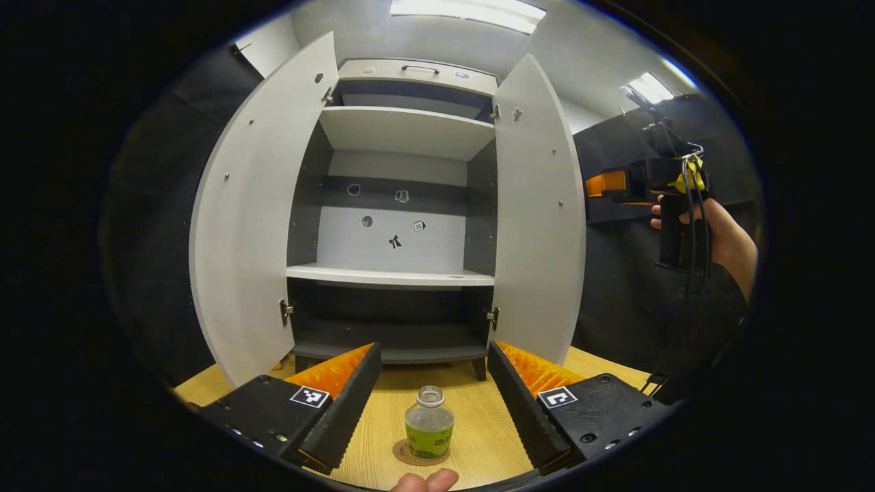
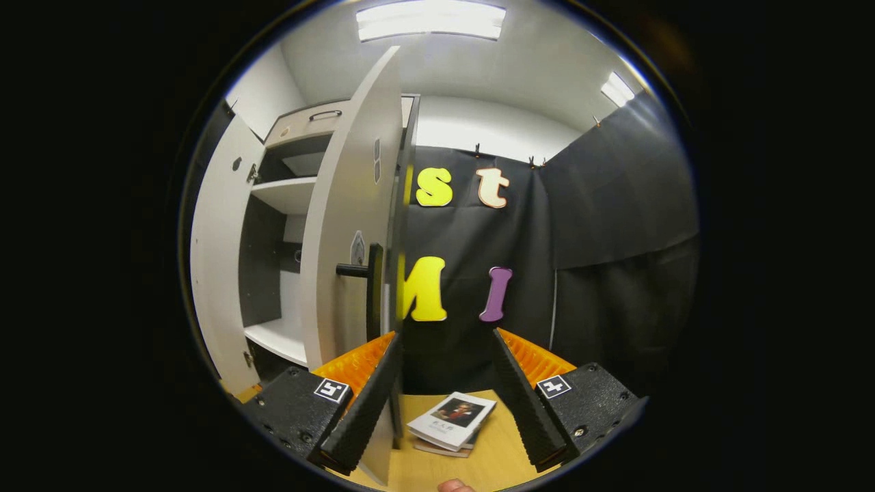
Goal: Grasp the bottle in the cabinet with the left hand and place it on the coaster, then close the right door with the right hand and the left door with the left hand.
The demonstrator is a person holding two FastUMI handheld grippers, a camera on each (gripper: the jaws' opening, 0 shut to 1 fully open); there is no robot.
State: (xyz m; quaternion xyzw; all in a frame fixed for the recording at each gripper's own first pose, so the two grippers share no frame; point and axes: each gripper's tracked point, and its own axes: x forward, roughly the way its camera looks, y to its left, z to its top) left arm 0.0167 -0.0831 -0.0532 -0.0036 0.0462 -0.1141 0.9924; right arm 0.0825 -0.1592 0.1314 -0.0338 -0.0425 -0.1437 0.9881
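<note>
Bottle (image 1: 429, 423) stands on coaster (image 1: 410, 456), lower centre. Both tools, left (image 1: 431, 403) and right (image 2: 444, 389), gape empty. Right door (image 2: 348, 225), centre-left: push its outer face flat, steadily.

A wooden desk (image 1: 478, 437) is seen carrying a cabinet (image 1: 403, 205), a coaster (image 1: 403, 454) with a bottle (image 1: 429, 424) upright on it, and stacked books (image 2: 451, 424).
</note>
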